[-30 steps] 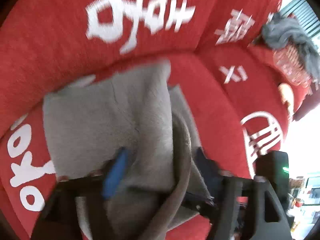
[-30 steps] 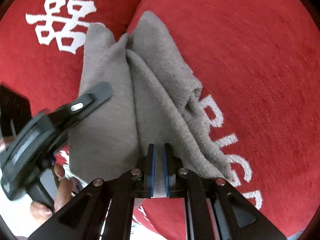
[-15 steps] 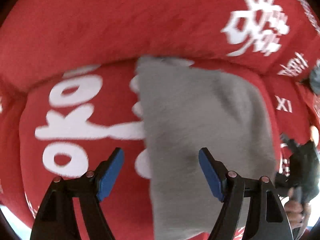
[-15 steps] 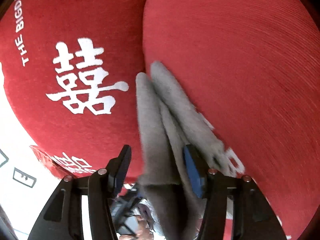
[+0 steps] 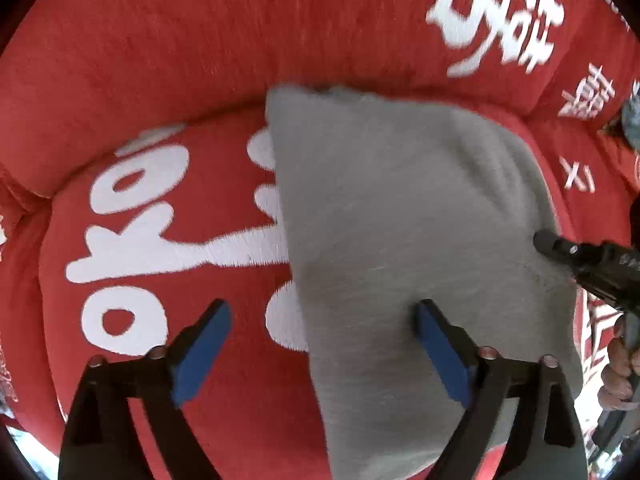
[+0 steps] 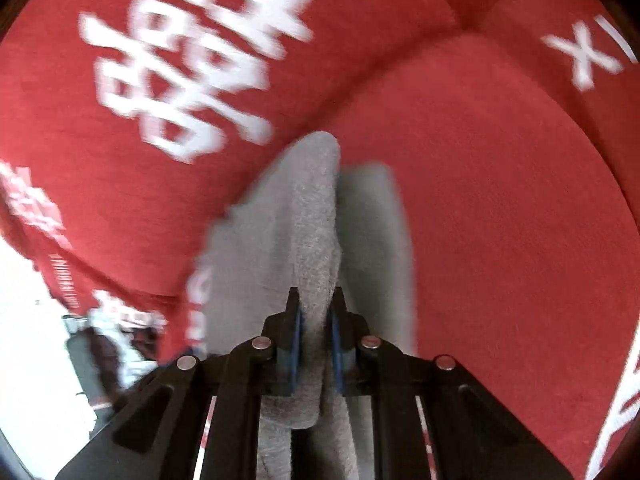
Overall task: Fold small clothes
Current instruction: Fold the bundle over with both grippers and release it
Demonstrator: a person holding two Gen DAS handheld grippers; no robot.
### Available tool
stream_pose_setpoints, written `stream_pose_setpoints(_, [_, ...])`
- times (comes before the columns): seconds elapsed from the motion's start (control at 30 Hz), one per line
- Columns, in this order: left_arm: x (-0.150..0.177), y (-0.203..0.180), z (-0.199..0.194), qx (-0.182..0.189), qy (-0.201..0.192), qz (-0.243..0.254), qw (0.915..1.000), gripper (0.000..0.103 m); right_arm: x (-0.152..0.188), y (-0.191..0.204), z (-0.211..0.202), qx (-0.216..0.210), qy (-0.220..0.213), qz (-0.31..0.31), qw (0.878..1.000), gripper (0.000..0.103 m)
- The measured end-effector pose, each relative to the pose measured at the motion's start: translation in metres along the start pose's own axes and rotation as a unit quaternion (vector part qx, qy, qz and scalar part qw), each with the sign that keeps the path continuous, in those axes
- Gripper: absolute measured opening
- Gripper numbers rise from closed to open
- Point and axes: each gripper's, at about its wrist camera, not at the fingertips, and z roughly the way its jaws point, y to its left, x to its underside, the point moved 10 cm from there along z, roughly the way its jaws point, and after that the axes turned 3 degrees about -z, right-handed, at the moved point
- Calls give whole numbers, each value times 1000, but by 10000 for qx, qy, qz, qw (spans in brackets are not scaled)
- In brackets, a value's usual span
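A small grey fleece garment lies folded on the red sofa seat. My left gripper is open and empty just above its near edge, with one blue pad over the cloth and the other over the red cover. My right gripper is shut on a thick fold of the same grey garment and holds that fold up off the seat. The right gripper's black fingers also show at the right edge of the left wrist view, at the garment's side.
The sofa cover is red with large white characters on the seat and on the backrest. Another grey cloth lies far right on the seat. A hand shows at the right edge. A bright room lies past the sofa's front edge.
My left gripper let go of the garment about a second ago and stays open over it. My right gripper opened, then shut again on a thick fold of the garment.
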Motion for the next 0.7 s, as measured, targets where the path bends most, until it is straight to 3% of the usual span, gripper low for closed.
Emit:
stream_pose_setpoints(0.1, [4, 5, -1, 153, 99, -144, 9997, 94, 5, -9, -8, 245, -170, 147, 9994, 15])
stream_pose_setpoints(0.13, [5, 8, -3, 126, 101, -128, 9998, 94, 7, -11, -13, 433, -198, 110, 9988, 22])
stream_pose_setpoints(0.17, [7, 10, -6, 93, 97, -111, 9998, 94, 10, -14, -18, 650, -198, 63, 9977, 39])
stream_pose_setpoints(0.2, [8, 13, -10, 70, 97, -105, 9999, 94, 13, -13, -23, 753, -176, 17, 9970, 44])
stream_pose_setpoints(0.43, [30, 22, -19, 156, 390, -88, 9991, 94, 57, 7, -70, -222, 92, -71, 9997, 45])
stream_pose_setpoints(0.53, [47, 21, -10, 234, 588, -44, 9980, 94, 82, 18, -65, -285, 501, -311, 9979, 44])
stream_pose_setpoints(0.6, [60, 17, -4, 235, 718, 107, 9971, 94, 97, 18, -53, -27, 774, -533, 9956, 34])
stream_pose_setpoints(0.63, [67, 16, -1, 215, 757, 219, 9967, 94, 103, 18, -48, 153, 888, -710, 9934, 7])
stream_pose_setpoints(0.7, [81, 18, 6, 72, 798, 530, 9954, 94, 105, 17, -47, 324, 821, -885, 9922, 6])
